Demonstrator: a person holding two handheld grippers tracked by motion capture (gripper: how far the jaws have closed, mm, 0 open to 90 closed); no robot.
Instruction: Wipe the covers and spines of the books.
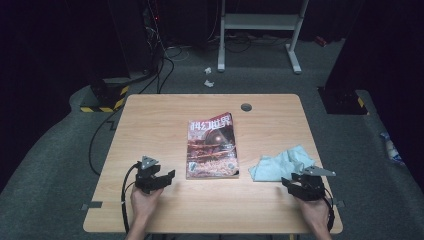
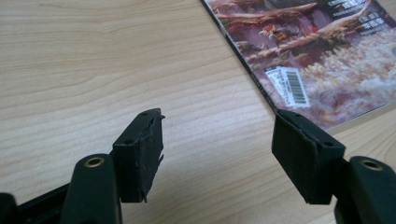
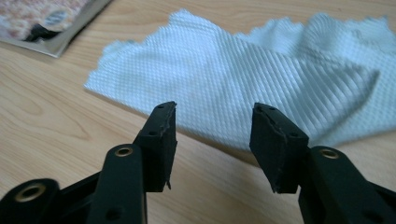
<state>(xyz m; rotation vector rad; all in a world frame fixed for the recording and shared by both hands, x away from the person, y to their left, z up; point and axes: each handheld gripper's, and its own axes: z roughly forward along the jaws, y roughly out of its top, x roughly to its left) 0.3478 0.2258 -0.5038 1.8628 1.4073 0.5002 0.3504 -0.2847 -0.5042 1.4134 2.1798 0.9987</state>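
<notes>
Your right claw (image 3: 212,140) sits low over the counter (image 1: 150,120) with its jaws apart and nothing between them, aimed at the near edge of the pale blue cloth (image 3: 261,74). In the high view that cloth (image 1: 282,164) lies crumpled at about four o'clock from the counter's middle, just ahead of your right claw (image 1: 302,184), so the spread looks set to take the hem where it lies flat against the wood.

Your left claw (image 2: 217,156) also stands apart and empty, over bare wood, with the magazine (image 2: 317,51) at its one o'clock; its right jaw sits just beside the magazine's near corner, and whether they touch cannot be told. From above, the magazine (image 1: 212,146) lies closed, cover up, near the centre, and your left claw (image 1: 156,179) waits at roughly eight o'clock from it, perhaps ready to steady it.

The cloth and magazine lie near each other but apart, so lifting one shouldn't drag the other.
</notes>
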